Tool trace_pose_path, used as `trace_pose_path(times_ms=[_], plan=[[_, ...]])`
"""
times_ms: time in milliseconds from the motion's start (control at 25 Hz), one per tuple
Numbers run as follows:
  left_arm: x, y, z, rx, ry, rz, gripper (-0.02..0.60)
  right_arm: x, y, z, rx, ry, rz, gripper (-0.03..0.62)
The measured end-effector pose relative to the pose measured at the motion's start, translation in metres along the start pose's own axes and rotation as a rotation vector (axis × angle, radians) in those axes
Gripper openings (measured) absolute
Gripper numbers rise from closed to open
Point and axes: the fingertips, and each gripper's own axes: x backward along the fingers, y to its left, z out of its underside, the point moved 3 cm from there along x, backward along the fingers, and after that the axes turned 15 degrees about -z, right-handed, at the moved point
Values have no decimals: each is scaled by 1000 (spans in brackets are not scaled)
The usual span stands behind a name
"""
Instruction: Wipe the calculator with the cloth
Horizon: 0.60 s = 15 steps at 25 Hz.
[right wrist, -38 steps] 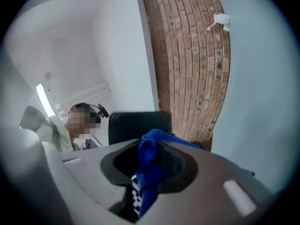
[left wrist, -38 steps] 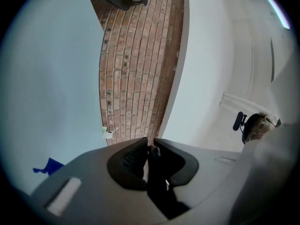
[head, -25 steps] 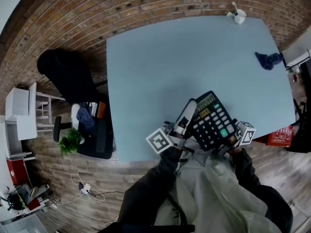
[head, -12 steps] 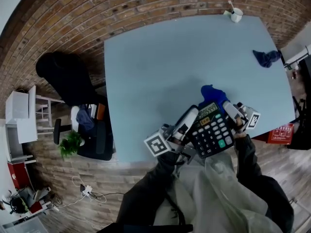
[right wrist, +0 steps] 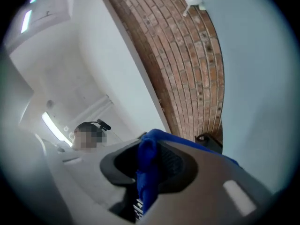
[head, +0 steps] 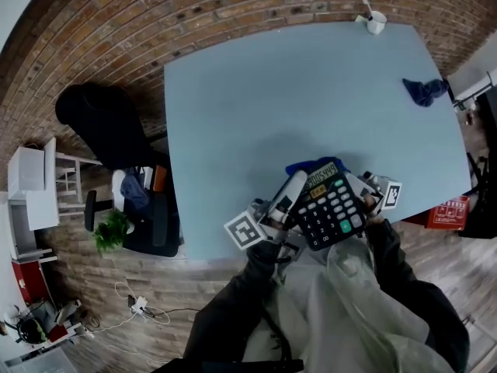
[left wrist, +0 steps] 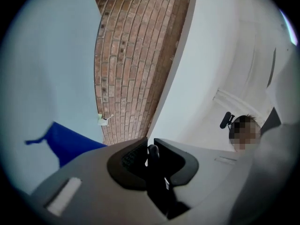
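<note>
A black calculator (head: 330, 206) with a lit display is held tilted above the near edge of the light blue table (head: 272, 92). My left gripper (head: 297, 185) is shut on its left edge; in the left gripper view the thin dark edge of the calculator (left wrist: 152, 154) sits between the pads. My right gripper (head: 359, 186) is at the calculator's upper right, shut on a bright blue cloth (head: 311, 166) that bunches behind the calculator's top edge. The right gripper view shows the cloth (right wrist: 147, 172) pinched between the jaws. That cloth (left wrist: 65, 142) also shows in the left gripper view.
A white cup (head: 376, 23) stands at the table's far right corner. A second dark blue cloth (head: 423, 92) lies by the right edge. A black office chair (head: 109, 123) stands left of the table, and a red box (head: 446, 216) sits on the floor at the right.
My right gripper has brought the blue cloth up from behind the calculator and then swept it left along its top edge. The calculator and left gripper have shifted slightly left.
</note>
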Motion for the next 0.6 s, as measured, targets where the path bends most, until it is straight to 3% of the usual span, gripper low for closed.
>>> trace_pose_path(times_ms=[120, 200, 320, 480, 560, 600], plan=[[6, 8, -8, -46, -37, -50, 48, 2, 32, -34, 188, 51, 55, 89], [8, 17, -15, -110, -51, -114, 48, -7, 53, -44, 358, 193, 151, 89], [11, 38, -27, -155, -82, -214, 49, -42, 64, -16, 567, 592, 342, 89], [15, 58, -29, -169, -82, -289, 49, -57, 30, 55, 703, 1200, 539, 89], [15, 64, -30, -228, -80, -318, 49, -53, 13, 79, 730, 1420, 581, 89], [15, 67, -31, -254, -80, -329, 49, -54, 7, 89, 723, 1472, 563, 89]])
